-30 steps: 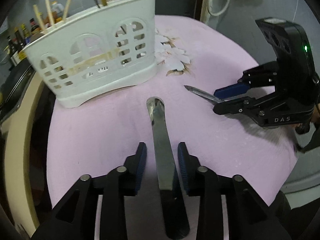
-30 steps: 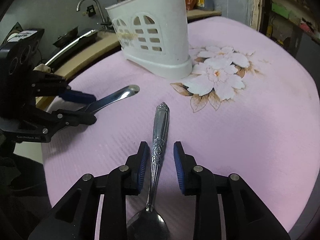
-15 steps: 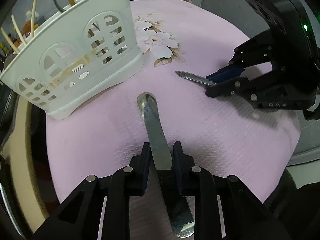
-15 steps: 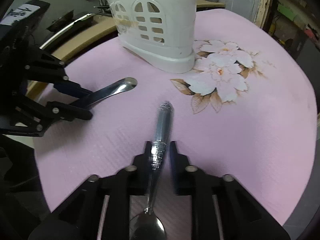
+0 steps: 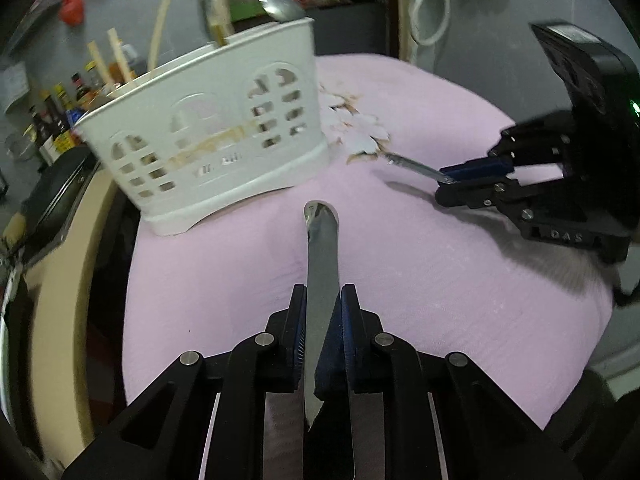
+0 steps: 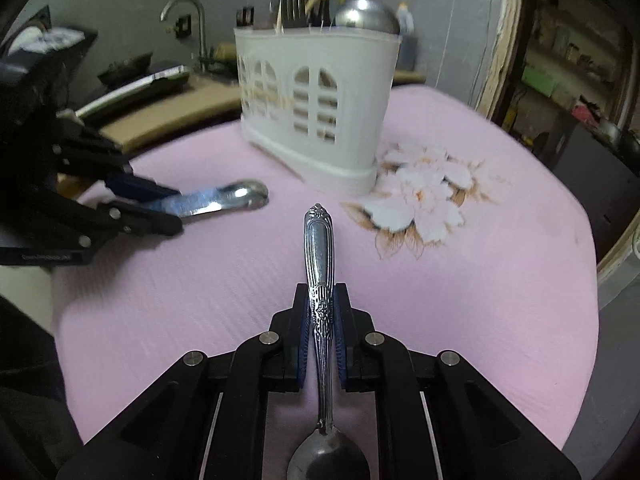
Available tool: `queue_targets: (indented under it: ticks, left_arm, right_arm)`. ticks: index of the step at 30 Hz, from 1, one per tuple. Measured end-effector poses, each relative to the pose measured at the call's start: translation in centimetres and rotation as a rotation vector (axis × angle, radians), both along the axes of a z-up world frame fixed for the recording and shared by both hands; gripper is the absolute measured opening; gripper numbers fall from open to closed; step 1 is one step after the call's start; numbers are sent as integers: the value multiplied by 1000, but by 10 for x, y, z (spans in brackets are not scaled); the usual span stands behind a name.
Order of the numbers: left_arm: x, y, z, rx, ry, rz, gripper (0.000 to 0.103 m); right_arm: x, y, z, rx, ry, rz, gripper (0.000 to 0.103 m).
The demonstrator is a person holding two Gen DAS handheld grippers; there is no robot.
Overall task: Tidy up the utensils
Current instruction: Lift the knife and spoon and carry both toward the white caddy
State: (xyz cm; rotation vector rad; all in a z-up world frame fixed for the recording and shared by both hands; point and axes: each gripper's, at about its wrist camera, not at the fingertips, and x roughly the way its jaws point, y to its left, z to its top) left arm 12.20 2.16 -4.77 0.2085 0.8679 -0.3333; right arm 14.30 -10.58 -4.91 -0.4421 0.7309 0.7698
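My left gripper (image 5: 320,308) has a steel table knife (image 5: 322,256) between its blue pads; its jaws are closing and the pads press on the blade's flat, rounded handle end pointing forward. In the right wrist view my right gripper (image 6: 322,300) is shut on the ornate handle of a spoon (image 6: 319,248), bowl toward the camera. Both utensils point at the white slotted utensil caddy (image 5: 208,136) standing ahead on the pink cloth. Each gripper shows in the other's view: the right gripper (image 5: 448,184) at the right, the left gripper (image 6: 160,208) at the left with the knife (image 6: 224,198).
The round table wears a pink cloth (image 5: 440,280) with a flower print (image 6: 424,196) beside the caddy (image 6: 316,92), which holds forks, a spoon and chopsticks. Behind lie a counter with bottles (image 5: 60,112) and a sink tap (image 6: 188,20). The table's edge drops off close by.
Both grippers closed from open around their utensils to gripping them. The knife and spoon now sit raised off the cloth, and both views have swung up toward the caddy.
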Motion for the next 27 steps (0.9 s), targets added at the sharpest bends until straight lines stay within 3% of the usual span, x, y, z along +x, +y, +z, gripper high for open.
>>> queue_targets:
  ticks: [6, 12, 18, 22, 27]
  left_arm:
    - [-17, 14, 12, -65, -93, 50, 13]
    - [-40, 22, 31, -106, -251, 99, 13]
    - [-39, 26, 45, -181, -391, 158, 13]
    - [-39, 25, 60, -243, -458, 189, 13]
    - [-34, 30, 78, -314, -515, 207, 13]
  right_arm:
    - [-8, -1, 14, 99, -88, -6, 9]
    - [-14, -4, 29, 196, -146, -14, 9]
    - [-19, -7, 49, 329, -228, -36, 8]
    - [-17, -4, 59, 395, -260, -45, 2]
    - [-12, 1, 73, 458, -277, -48, 2]
